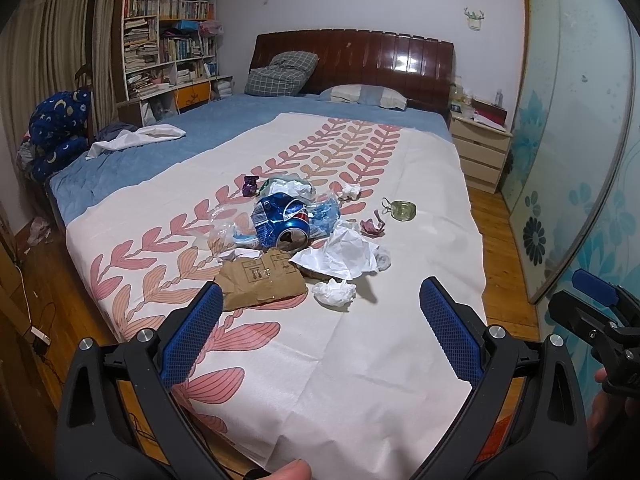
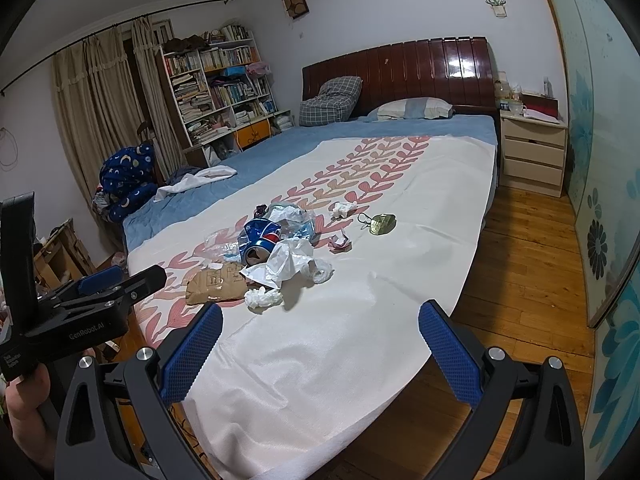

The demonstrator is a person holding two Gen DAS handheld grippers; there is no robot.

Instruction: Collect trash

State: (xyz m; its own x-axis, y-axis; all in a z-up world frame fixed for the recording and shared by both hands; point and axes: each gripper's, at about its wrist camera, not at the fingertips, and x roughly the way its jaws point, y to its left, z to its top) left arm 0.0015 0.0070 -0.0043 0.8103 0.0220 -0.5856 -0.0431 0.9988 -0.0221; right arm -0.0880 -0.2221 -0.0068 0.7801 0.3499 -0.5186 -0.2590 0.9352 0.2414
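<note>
A heap of trash lies mid-bed on a white cloth with pink leaves (image 1: 360, 360): a crushed blue Pepsi can (image 1: 286, 222) (image 2: 260, 242), a brown cardboard piece (image 1: 260, 282) (image 2: 218, 284), a white plastic bag (image 1: 344, 254) (image 2: 286, 262), a crumpled tissue (image 1: 334, 292) (image 2: 264, 298), clear plastic wrap (image 1: 226, 228), a pink wrapper (image 1: 372, 226) and a greenish wrapper (image 1: 402, 210) (image 2: 382, 224). My left gripper (image 1: 320, 320) is open and empty, just short of the cardboard. My right gripper (image 2: 320, 332) is open and empty, over the cloth's near end.
The bed has a dark wooden headboard (image 1: 352, 58) and pillows. A full bookshelf (image 1: 168, 44) stands at the left, a beige nightstand (image 1: 480, 148) at the right. Wooden floor (image 2: 520, 280) and a patterned glass door (image 2: 600, 200) lie to the right.
</note>
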